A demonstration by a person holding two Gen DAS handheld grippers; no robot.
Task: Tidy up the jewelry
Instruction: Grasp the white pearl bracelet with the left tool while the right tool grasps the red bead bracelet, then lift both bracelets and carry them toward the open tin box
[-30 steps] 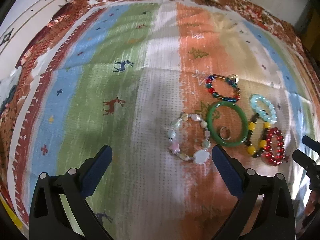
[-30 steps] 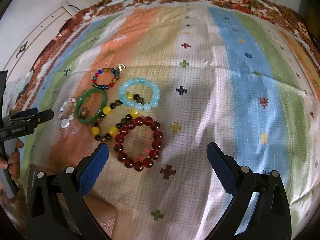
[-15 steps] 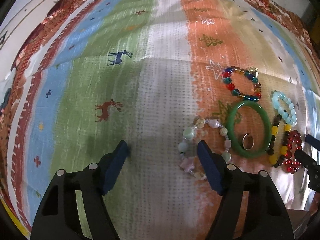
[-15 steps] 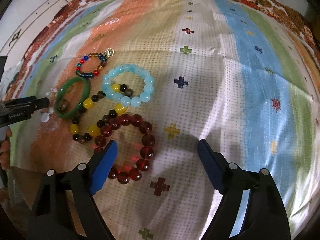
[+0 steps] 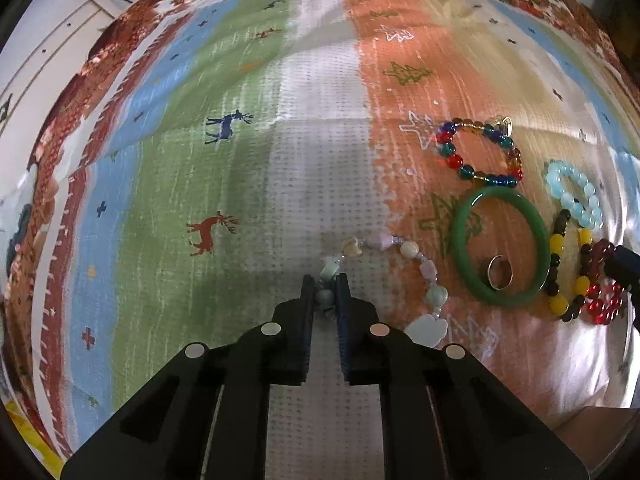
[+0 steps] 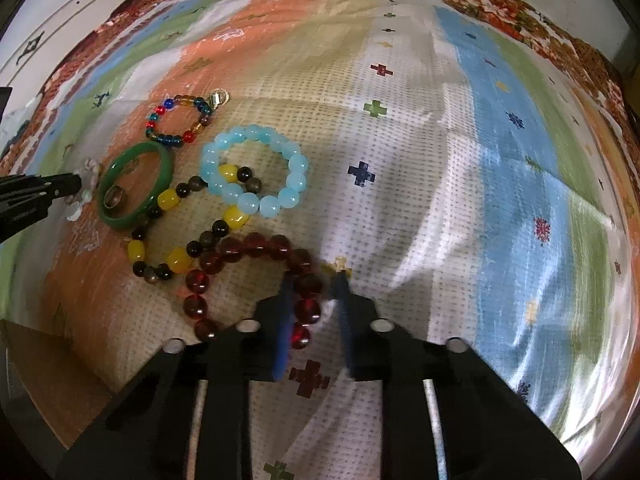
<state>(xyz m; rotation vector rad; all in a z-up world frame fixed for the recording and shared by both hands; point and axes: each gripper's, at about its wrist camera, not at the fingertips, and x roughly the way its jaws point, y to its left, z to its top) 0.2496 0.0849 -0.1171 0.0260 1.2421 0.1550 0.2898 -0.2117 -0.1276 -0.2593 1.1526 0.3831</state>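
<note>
My left gripper [image 5: 323,285] is shut on the left side of a pastel stone bracelet [image 5: 407,249] lying on the cloth. My right gripper [image 6: 311,282] is closing around the right side of a dark red bead bracelet [image 6: 248,245]; a small gap remains beside the beads. Between them lie a green jade bangle [image 5: 536,224] with a silver ring [image 5: 500,272] inside it, a multicoloured bead bracelet [image 5: 452,160], a light blue bead bracelet [image 6: 256,200] and a yellow and black bead bracelet [image 6: 176,260].
A striped, patterned cloth [image 5: 200,160] covers the table. A white cabinet [image 6: 60,20] stands at the far left. The table's front edge [image 6: 32,360] shows at lower left in the right wrist view.
Both grippers moved down and forward to the cloth and closed: the left on the pastel bracelet, the right around the red bracelet.
</note>
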